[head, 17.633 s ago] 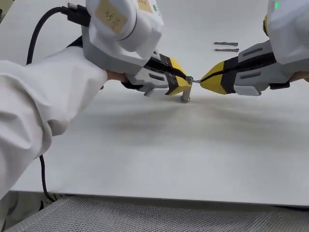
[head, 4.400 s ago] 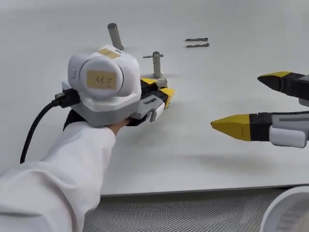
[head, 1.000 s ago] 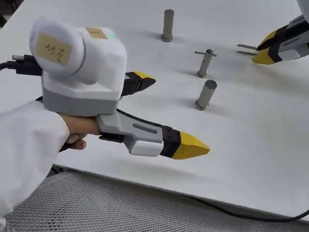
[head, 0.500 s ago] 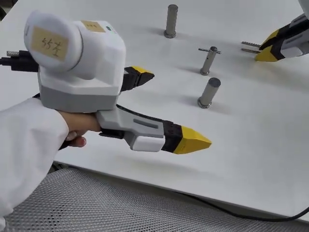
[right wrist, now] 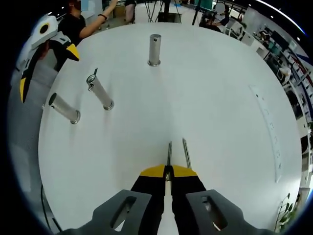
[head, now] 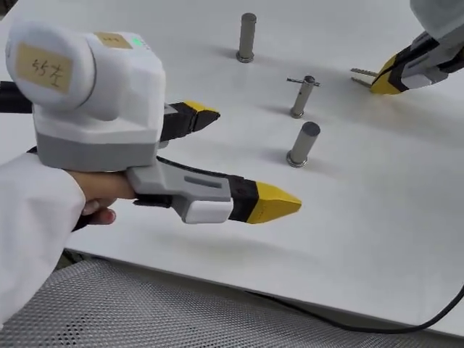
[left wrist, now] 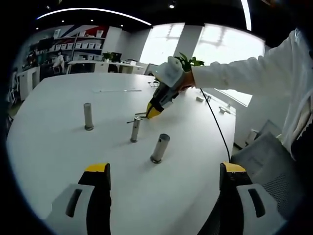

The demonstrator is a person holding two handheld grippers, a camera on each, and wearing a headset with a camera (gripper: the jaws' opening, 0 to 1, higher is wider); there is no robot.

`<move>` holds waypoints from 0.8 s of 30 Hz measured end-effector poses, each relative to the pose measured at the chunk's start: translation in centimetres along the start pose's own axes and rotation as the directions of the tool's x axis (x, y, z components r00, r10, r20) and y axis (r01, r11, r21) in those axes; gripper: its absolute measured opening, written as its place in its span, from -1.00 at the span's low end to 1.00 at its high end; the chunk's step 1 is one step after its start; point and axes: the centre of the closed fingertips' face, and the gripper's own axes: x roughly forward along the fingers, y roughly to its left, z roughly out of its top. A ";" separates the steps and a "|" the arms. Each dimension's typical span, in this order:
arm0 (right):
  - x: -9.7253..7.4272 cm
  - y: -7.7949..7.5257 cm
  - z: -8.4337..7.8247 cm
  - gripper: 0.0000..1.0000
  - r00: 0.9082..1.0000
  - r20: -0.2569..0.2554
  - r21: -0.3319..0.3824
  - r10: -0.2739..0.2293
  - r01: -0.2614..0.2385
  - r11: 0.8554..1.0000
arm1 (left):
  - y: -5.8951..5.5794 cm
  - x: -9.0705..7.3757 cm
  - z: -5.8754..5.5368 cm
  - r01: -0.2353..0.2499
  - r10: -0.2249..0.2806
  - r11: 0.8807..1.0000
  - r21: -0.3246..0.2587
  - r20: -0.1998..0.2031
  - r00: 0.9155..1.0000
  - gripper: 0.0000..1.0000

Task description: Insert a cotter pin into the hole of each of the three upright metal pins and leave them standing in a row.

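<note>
Since the frame some seconds back, the left gripper (head: 250,159) has been drawn off the near pin (head: 304,143), and the right gripper (head: 378,83) has been carried out to the loose cotter pins (head: 360,72).

At the left of the head view the left gripper is held over the worktop (head: 377,210), its jaws spread wide with nothing between them. To its right three metal pins are seen upright. The far pin (head: 247,35) and the near pin are bare, and a fitted cotter pin (head: 302,81) is passed through the middle pin (head: 300,98).

Further right, the right gripper's jaws are pressed together, seemingly on the near end of the held cotter pin (right wrist: 169,152). Its long axis runs straight ahead of the jaws. The spare cotter pin (right wrist: 186,152) lies just beside it, parallel. The bare pins stand well apart to that gripper's left, and the left gripper is nearer to them.

The grip itself is too small to be confirmed. The bare pins' holes cannot be made out in the head view, where the right gripper's body is cut off.
</note>
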 end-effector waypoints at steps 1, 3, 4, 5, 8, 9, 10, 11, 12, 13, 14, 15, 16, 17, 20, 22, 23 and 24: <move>-0.2 0.3 0.0 -1.00 1.000 -0.001 -0.004 -0.002 0.002 1.000 | 0.1 0.0 0.0 0.000 0.000 1.000 -0.003 0.002 1.000 0.82; -0.3 0.1 0.1 -1.00 1.000 0.003 -0.087 -0.017 0.017 0.996 | 0.4 -0.2 0.1 -0.005 0.006 1.000 -0.005 0.009 1.000 0.82; -0.3 0.1 0.1 -1.00 1.000 0.001 -0.086 -0.022 0.022 0.996 | 0.3 -0.2 0.2 -0.005 0.005 1.000 -0.006 0.010 1.000 0.82; -0.4 0.3 0.0 -1.00 1.000 -0.001 -0.069 -0.027 0.027 0.997 | 0.3 -0.2 0.3 -0.006 0.006 1.000 -0.006 0.011 1.000 0.82; -0.4 0.1 0.1 -1.00 1.000 -0.001 -0.091 -0.024 0.024 0.996 | 0.6 -0.4 0.1 -0.014 0.014 1.000 -0.012 0.010 1.000 0.81; -0.4 0.1 0.1 -1.00 1.000 0.004 -0.103 -0.023 0.023 0.994 | 0.7 -0.4 0.1 -0.015 0.015 1.000 -0.014 0.011 1.000 0.80; -0.4 0.0 0.1 -1.00 1.000 0.005 -0.080 -0.025 0.025 0.996 | 0.6 -0.4 0.2 -0.016 0.017 1.000 -0.017 0.012 1.000 0.80; -0.4 0.0 0.1 -1.00 1.000 0.005 -0.068 -0.025 0.025 0.997 | 0.6 -0.4 0.2 -0.017 0.017 1.000 -0.019 0.012 1.000 0.80; -0.4 0.0 0.1 -1.00 1.000 0.004 -0.069 -0.025 0.025 0.997 | 0.8 -0.5 0.1 -0.018 0.018 1.000 -0.020 0.013 1.000 0.80; -0.2 -0.4 0.1 -1.00 1.000 0.003 -0.070 -0.024 0.024 0.997 | 0.9 -0.5 0.1 -0.019 0.020 1.000 -0.021 0.013 1.000 0.80; -0.2 -0.5 0.1 -1.00 1.000 0.002 -0.069 -0.025 0.025 0.997 | 1.0 -0.6 0.1 -0.021 0.021 1.000 -0.020 0.012 1.000 0.80; -0.2 -0.4 0.0 -1.00 1.000 0.000 -0.075 -0.027 0.026 0.997 | 1.0 -0.6 0.1 -0.021 0.021 1.000 -0.018 0.012 1.000 0.80; -0.2 -0.5 0.0 -1.00 1.000 -0.002 -0.084 -0.029 0.028 0.996 | 1.0 -0.7 0.2 -0.021 0.021 1.000 -0.018 0.011 1.000 0.79; -0.3 -0.1 -0.1 -1.00 0.999 -0.005 -0.093 -0.034 0.033 0.995 | 1.1 -0.8 0.2 -0.022 0.022 1.000 -0.019 0.012 1.000 0.79; -0.4 -0.2 -0.1 -1.00 0.999 -0.008 -0.099 -0.040 0.039 0.994 | 1.2 -0.9 0.2 -0.023 0.023 1.000 -0.020 0.014 1.000 0.78; -0.6 -0.2 0.0 -1.00 0.999 0.004 -0.084 -0.038 0.038 0.996 | 1.3 -1.0 0.2 -0.022 0.022 0.999 -0.023 0.010 1.000 0.76; -0.9 -0.1 0.0 -1.00 0.999 0.018 -0.073 -0.039 0.040 0.997 | 1.3 -1.0 0.1 -0.022 0.022 0.999 -0.025 0.008 1.000 0.73; -1.1 -0.2 0.0 -1.00 0.999 0.023 -0.074 -0.044 0.045 0.996 | 1.3 -1.1 0.0 -0.023 0.023 0.999 -0.024 0.006 1.000 0.71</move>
